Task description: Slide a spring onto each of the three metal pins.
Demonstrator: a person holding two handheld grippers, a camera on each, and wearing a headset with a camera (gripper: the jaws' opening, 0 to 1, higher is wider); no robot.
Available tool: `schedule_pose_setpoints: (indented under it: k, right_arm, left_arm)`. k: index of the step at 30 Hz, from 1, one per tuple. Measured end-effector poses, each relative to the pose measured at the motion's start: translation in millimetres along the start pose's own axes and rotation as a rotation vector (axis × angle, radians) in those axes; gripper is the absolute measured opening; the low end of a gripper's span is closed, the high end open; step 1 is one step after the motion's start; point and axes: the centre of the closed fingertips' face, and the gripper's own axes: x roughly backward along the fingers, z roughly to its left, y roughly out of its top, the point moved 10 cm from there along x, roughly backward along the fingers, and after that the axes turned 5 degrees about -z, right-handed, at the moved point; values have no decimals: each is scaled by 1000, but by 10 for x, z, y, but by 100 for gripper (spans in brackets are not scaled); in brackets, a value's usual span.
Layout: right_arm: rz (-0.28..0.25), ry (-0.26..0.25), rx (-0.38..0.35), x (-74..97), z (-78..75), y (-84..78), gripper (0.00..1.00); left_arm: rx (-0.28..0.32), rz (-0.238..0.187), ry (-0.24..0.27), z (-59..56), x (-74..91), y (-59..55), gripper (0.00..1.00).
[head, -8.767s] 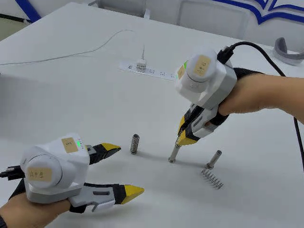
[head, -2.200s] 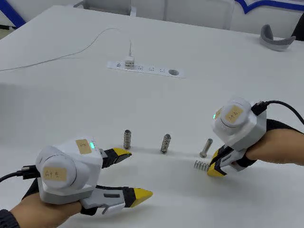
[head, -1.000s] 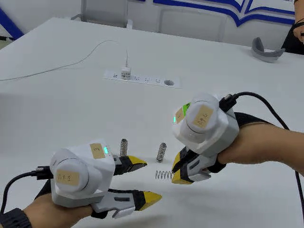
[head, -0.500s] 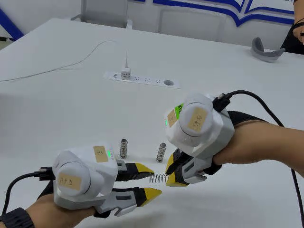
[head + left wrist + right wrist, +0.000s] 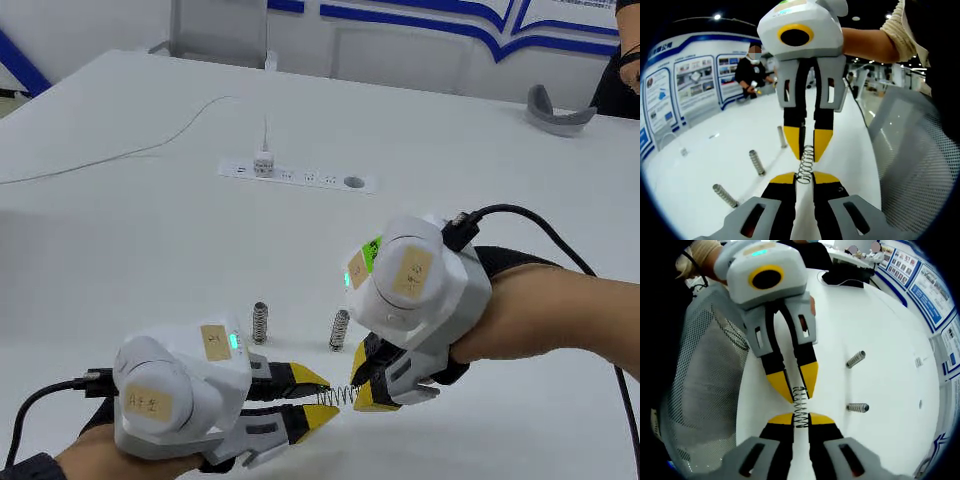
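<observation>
while horizontal, spring (image 5: pixel 337 395) btwn hand-held grippers (image 5: pixel 316 396) (image 5: pixel 358 388)

Spring (image 5: pixel 337 394) nearer — pins (image 5: pixel 260 322) behind

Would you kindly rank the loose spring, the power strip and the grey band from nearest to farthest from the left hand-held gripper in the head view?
1. The loose spring, at the tips of the left hand-held gripper.
2. The power strip, mid-table, well beyond.
3. The grey band, far right of the table.

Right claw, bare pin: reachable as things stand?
Probably yes: the bare pin stands just beyond the right claw, nothing between. But the left claw also grips the spring, so it must release first.
</observation>
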Motion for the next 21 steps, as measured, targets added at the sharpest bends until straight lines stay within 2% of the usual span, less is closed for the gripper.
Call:
schedule_pose_setpoints:
  k: [11,21]
  right_arm:
    - [12,2,35,77,18,107,12]
    - [-2,5,68,139,57,265,11]
  left_arm:
    - [-19,11,-2,-4,-10,-3,11]
    - [-22,23,-5,-11,-18,-4,11]
